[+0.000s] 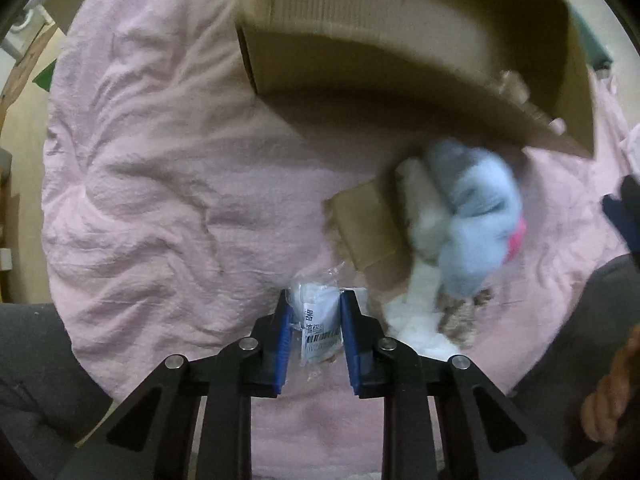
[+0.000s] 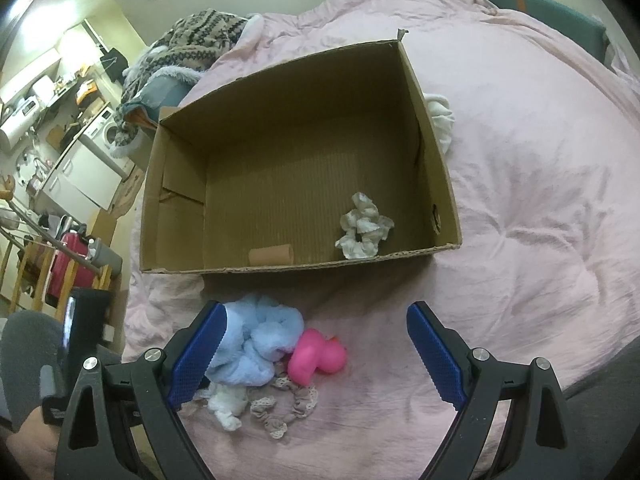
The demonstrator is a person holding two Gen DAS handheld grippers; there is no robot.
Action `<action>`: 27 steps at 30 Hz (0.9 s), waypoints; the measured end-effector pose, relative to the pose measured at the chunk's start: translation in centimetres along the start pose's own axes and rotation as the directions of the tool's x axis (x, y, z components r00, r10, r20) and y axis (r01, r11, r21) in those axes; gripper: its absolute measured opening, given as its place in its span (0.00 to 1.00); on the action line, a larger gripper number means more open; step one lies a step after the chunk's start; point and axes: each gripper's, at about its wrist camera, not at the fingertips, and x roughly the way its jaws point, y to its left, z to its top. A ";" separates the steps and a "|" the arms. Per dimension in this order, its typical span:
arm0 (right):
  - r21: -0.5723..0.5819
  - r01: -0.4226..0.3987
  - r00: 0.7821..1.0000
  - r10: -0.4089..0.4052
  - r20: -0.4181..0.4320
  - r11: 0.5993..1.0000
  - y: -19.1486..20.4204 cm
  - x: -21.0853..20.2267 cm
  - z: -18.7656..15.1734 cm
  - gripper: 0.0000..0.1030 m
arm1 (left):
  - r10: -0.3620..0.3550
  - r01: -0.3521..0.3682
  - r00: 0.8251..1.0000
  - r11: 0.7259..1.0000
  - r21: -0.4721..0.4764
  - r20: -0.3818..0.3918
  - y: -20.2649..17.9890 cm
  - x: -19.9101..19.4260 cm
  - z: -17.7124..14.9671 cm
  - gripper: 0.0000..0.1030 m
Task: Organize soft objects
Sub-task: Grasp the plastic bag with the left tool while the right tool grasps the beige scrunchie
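Observation:
My left gripper (image 1: 314,302) is shut on a white soft item in a clear plastic bag with a barcode label (image 1: 318,320), held over the pink bedspread. The open cardboard box (image 1: 400,60) lies ahead and to the right. A light blue fluffy cloth (image 1: 476,216) lies by the box's front. My right gripper (image 2: 316,332) is open and empty above the bedspread. Between its fingers lie the light blue cloth (image 2: 260,340), a pink rubber duck (image 2: 318,356), a lace scrunchie (image 2: 288,404) and a white scrunchie (image 2: 226,404). A pale scrunchie (image 2: 364,226) lies inside the box (image 2: 176,176).
The pink bedspread (image 2: 520,200) covers the bed. A white cloth (image 2: 440,116) lies beyond the box's right wall. Patterned knitwear (image 2: 192,44) is piled at the far left of the bed. A cardboard flap (image 1: 368,224) lies beside the blue cloth. Furniture stands left of the bed.

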 end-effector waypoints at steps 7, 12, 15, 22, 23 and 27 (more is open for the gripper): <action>0.035 -0.035 0.998 0.037 -0.042 0.999 -0.4 0.1 -0.4 0.95 | 0.009 -0.005 0.977 1.000 -0.019 0.212 0.7 -5.9 -1.5 0.20; 0.069 -0.037 0.980 0.049 -0.195 0.997 -0.5 2.0 -2.3 0.78 | 0.027 -0.013 0.963 0.999 -0.053 0.269 1.6 -7.0 -1.1 0.20; 0.080 -0.058 0.943 0.081 -0.323 0.995 0.0 4.2 -3.7 0.73 | 0.023 -0.009 0.962 0.999 -0.053 0.272 1.9 -6.7 -1.1 0.20; -0.065 -0.030 0.908 0.000 -0.418 0.997 2.6 6.7 -5.3 0.73 | 0.022 -0.010 0.961 0.999 -0.047 0.275 1.6 -6.7 -0.7 0.20; -0.086 -0.020 0.903 -0.019 -0.428 0.996 2.9 7.0 -5.6 0.73 | 0.020 -0.007 0.961 0.999 -0.048 0.276 1.6 -6.7 -0.6 0.20; -0.136 -0.022 0.891 -0.042 -0.452 0.990 4.0 8.0 -6.2 0.73 | 0.017 -0.002 0.960 0.998 -0.056 0.278 1.7 -6.7 -0.5 0.20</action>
